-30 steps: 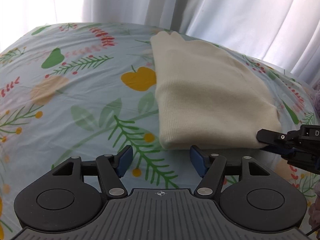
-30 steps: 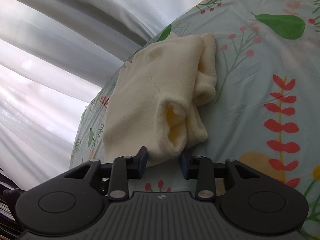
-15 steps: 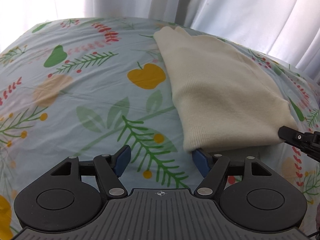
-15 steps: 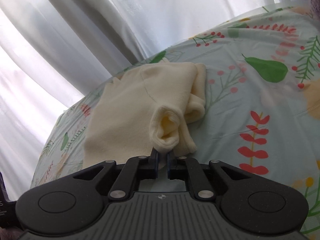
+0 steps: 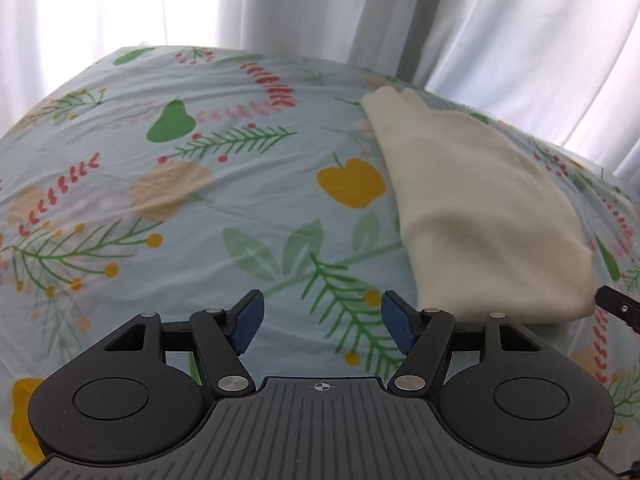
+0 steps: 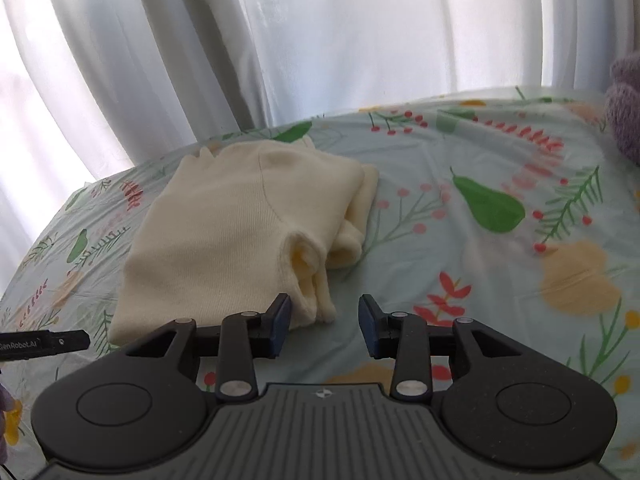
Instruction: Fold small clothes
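A cream knit garment [image 5: 476, 216] lies folded on the floral bedsheet [image 5: 200, 208], to the right in the left wrist view. My left gripper [image 5: 322, 320] is open and empty, just left of the garment's near edge. In the right wrist view the garment [image 6: 240, 232] lies ahead and left, its bunched end nearest. My right gripper [image 6: 324, 322] is open and empty, with the garment's near corner just by the left fingertip [image 6: 280, 316]. The right gripper's tip [image 5: 618, 306] shows at the far right of the left wrist view.
White curtains [image 6: 320, 40] hang behind the bed. A purple plush object [image 6: 624, 104] sits at the far right of the right wrist view. The left gripper's finger [image 6: 44, 344] pokes in at the left edge.
My right gripper was shut on the garment's bunched end and has opened and let it go. My left gripper has drawn back and left, away from the garment's edge.
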{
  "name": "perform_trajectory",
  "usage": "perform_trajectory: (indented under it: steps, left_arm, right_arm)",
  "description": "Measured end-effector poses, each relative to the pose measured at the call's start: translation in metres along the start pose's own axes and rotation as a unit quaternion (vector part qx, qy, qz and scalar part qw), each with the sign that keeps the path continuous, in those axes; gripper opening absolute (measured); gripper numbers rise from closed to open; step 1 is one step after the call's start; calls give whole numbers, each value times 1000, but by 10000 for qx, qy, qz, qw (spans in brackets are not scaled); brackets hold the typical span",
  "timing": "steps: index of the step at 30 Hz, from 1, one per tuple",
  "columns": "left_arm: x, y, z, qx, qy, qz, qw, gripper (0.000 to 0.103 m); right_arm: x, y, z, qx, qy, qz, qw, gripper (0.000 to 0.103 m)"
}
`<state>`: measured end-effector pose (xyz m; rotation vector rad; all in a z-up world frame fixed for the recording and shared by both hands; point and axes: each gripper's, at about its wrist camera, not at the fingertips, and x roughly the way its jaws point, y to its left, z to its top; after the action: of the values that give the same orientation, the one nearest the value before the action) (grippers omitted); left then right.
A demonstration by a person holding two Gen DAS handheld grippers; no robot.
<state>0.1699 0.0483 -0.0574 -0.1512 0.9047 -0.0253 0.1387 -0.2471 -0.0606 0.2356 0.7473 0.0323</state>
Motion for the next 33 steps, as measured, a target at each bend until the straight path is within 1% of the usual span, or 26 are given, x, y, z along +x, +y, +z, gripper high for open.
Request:
perform_trajectory:
  steps: [2,4,5,6,7,8,9,11,12,13,14,16,18,19,22,23,25,29,31,33]
  left_arm:
    - [3,-11,5,64,-43,-132,9999,71]
    - [11,-23,8,230,-92,-295,9993,76]
    - [20,-30,7,368,-14,-282,9989,76]
    - [29,-35,5,480,110,-138,9987,77]
    - [36,-38,4,542,175,-37,9984,78]
    - [39,-38,0,541,162,-18,9984,79]
    - [37,-36,-2,507,126,-2,9986,81]
    - [30,-32,-4,536,150,-58,9984,81]
    - [27,-29,-6,553,182,-75,9983,81]
    - [24,-28,-8,540,227,-64,9983,82]
    - [20,-27,-11,510,284,-56,9983,82]
    - [15,-26,-15,450,406,-74,9981,82]
    - [9,-28,-20,431,535,-62,9976,86]
    - [7,-29,-22,429,581,-79,9974,87]
    - [-2,-33,-28,437,693,-178,9965,89]
    - [-5,-35,-29,462,721,-168,9962,89]
    - [-7,-39,-30,535,730,-76,9959,89]
    - [-11,-45,-27,725,741,91,9946,89]
    - [-13,-46,-22,720,723,60,9948,89]
    - [-17,-46,-17,640,662,60,9957,92]
  right_arm:
    - [1,12,5,-359,-242,-6,9991,37]
    - [9,25,7,-684,-258,46,9973,37]
    - [14,32,6,-873,-263,25,9958,37]
    - [20,37,5,-1092,-237,-75,9937,37]
    - [28,40,3,-1298,-123,-293,9910,37]
    - [38,42,1,-1456,96,-636,9872,38]
    - [42,38,1,-1416,195,-688,9873,39]
    - [37,27,3,-1083,266,-603,9919,43]
    - [33,24,3,-1027,304,-604,9924,47]
    - [27,21,3,-1021,347,-596,9924,55]
    - [24,20,1,-1005,436,-575,9923,59]
    - [19,20,-3,-956,791,-443,9913,79]
    - [16,23,-9,-880,1189,-227,9887,86]
    - [13,25,-12,-838,1327,-194,9874,90]
    - [11,33,-16,-675,1723,-400,9819,97]
    - [12,35,-17,-633,1860,-502,9792,99]
    - [13,41,-17,-684,2071,-671,9736,99]
    - [8,51,-13,-924,2006,-738,9725,99]
    - [7,57,-7,-987,2071,-733,9706,99]
    - [5,60,0,-993,2015,-740,9716,99]
